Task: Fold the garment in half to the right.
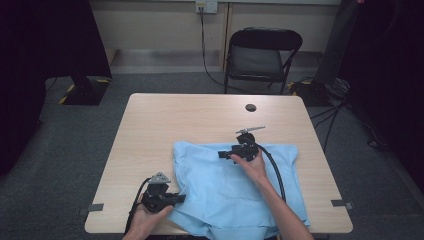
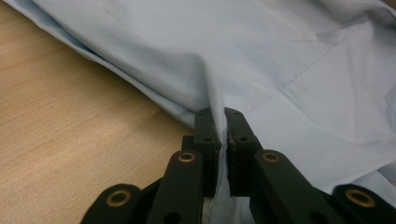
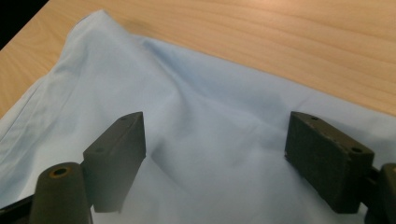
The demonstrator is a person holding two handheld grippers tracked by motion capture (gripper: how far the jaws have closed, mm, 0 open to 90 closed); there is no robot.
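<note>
Two hand-held grippers work one garment. The left hand-held gripper (image 2: 219, 128) is clenched on a pinch of the light blue shirt (image 1: 235, 190) — in its own view a thin ridge of cloth stands up between the closed jaws, at the shirt's near left edge, just above the bare wood of the desk (image 1: 150, 125). The right hand-held gripper (image 3: 215, 154) is released, its jaws standing wide with nothing pressed between them; it hovers over the far part of the shirt, and in the high view it sits near the top edge of the fabric.

The shirt lies spread over the near right half of the desk, its lower hem reaching the front edge. It looks thin, light and limp — it will drape and fold wherever it is lifted, and a single layer could slide out of a shallow pinch. A seam, hem or doubled edge should give the firmest hold; the far edge near the right jaws seems the natural place to take it, since a grip in the open middle would only bunch the cloth.
</note>
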